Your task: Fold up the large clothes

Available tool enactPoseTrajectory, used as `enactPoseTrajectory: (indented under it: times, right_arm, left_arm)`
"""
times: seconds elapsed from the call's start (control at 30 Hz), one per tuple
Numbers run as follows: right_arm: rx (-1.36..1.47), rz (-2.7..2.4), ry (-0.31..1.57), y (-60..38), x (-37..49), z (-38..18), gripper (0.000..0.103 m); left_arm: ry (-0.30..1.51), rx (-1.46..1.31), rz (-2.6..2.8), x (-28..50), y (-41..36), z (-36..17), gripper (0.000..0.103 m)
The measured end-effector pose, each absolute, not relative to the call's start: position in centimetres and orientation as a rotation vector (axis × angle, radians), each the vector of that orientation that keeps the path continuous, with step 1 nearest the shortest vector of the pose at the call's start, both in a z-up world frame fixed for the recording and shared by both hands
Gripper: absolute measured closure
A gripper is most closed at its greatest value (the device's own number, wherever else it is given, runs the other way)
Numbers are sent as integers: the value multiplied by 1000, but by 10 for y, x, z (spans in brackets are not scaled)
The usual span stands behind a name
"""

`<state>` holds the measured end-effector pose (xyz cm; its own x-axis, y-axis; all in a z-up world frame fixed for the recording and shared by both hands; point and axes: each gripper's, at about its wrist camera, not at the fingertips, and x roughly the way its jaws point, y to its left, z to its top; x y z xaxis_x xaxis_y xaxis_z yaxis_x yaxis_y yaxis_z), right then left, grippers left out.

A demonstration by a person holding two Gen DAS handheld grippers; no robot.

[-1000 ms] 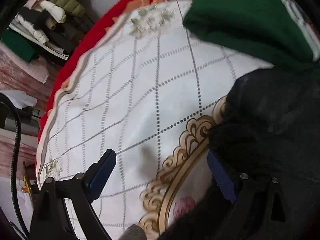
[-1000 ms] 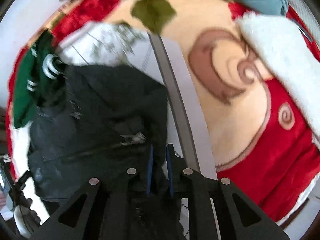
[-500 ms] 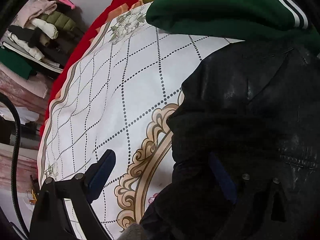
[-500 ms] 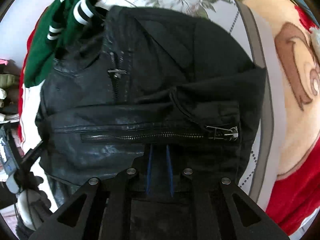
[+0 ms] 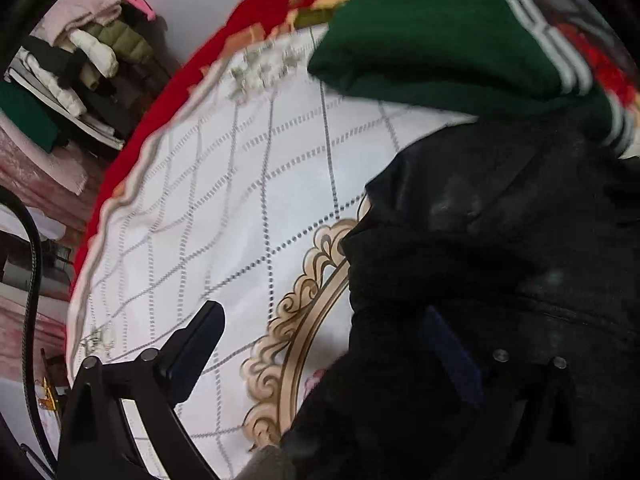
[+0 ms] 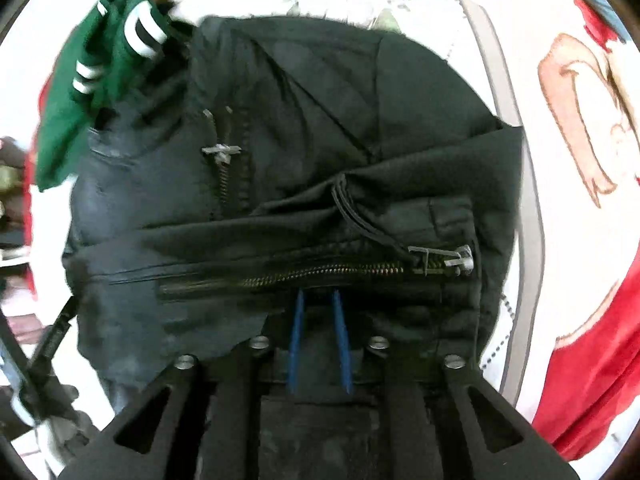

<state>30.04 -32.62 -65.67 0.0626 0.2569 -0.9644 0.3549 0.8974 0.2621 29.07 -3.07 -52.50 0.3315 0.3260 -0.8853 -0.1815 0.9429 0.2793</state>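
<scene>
On the white diamond-patterned bedsheet (image 5: 248, 208) we see our black leather zip jacket (image 6: 288, 200) bunched, right gripper (image 6: 318, 300) clamped on its hem, left gripper (image 5: 320, 344) spread wide beside it.

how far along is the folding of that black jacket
Mostly done: the black jacket lies in a compact bundle on the white bedspread, beside the green sweater. In hand: the right tongs are closed on its near edge; the left tongs are open at its side. Left: letting go and tidying the bundle.
</scene>
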Motion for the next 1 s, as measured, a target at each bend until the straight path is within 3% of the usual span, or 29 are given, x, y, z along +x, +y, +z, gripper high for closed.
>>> enactPoseTrajectory:
  times: [0.03, 0.1, 0.43, 0.6, 0.77, 1.0]
  right_arm:
    - [515, -59, 1507, -332, 297, -649, 43]
    - [559, 9, 1438, -345, 286, -627, 34]
    - [651, 286, 1370, -423, 215, -553, 34]
    - [586, 360, 1419, -485, 182, -541, 34]
    - [526, 338, 1496, -542, 160, -564, 34]
    - [342, 201, 1655, -557, 156, -600, 34]
  left_arm:
    - [1164, 141, 329, 283, -35, -512, 0]
    - [1129, 147, 327, 267, -43, -490, 0]
    - [1158, 214, 372, 150, -133, -439, 0]
    - [1280, 300, 333, 82, -223, -467, 0]
    - [1394, 298, 235, 34, -303, -502, 0]
    - [1414, 367, 206, 25, -358, -541, 0]
